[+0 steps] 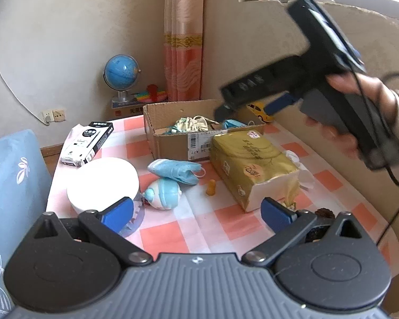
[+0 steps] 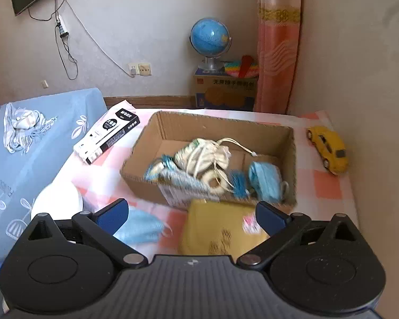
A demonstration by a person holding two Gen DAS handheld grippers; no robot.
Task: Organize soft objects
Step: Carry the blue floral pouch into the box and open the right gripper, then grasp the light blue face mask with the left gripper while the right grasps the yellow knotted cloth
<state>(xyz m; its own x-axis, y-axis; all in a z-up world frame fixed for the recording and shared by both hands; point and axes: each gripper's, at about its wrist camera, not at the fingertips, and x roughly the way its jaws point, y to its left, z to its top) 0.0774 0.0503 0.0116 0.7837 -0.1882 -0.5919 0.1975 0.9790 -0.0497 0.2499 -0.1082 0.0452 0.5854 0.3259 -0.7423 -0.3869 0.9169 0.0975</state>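
Both grippers are spread wide and hold nothing. The right gripper (image 2: pixel 190 214) hangs above the near wall of the cardboard box (image 2: pixel 279 129), its blue pads well apart; the left gripper (image 1: pixel 196 212) sits low over the checked tablecloth (image 1: pixel 226 220), jaws just as open.

Inside the box lie a cream drawstring pouch (image 2: pixel 207 154), limp and wrinkled, and a crumpled blue face mask (image 2: pixel 264 179), thin pleated fabric with loose ear loops. Still out on the cloth is another blue face mask (image 1: pixel 177 171), folded over itself, just beside the box's front wall. Near it are a glossy, egg-shaped plastic toy (image 1: pixel 163 194) and a yellow tissue pack (image 1: pixel 250 164), a slick, crinkly wrapper torn open at one end.

Judging from this, the main risk is a shallow pinch on the outside mask: its thin fabric could slip from smooth pads, or only an ear loop might get caught, so that it dangles and snags on the box rim. The torn tissue pack could spill sheets if squeezed near its open end. The round toy would likely roll away if nudged
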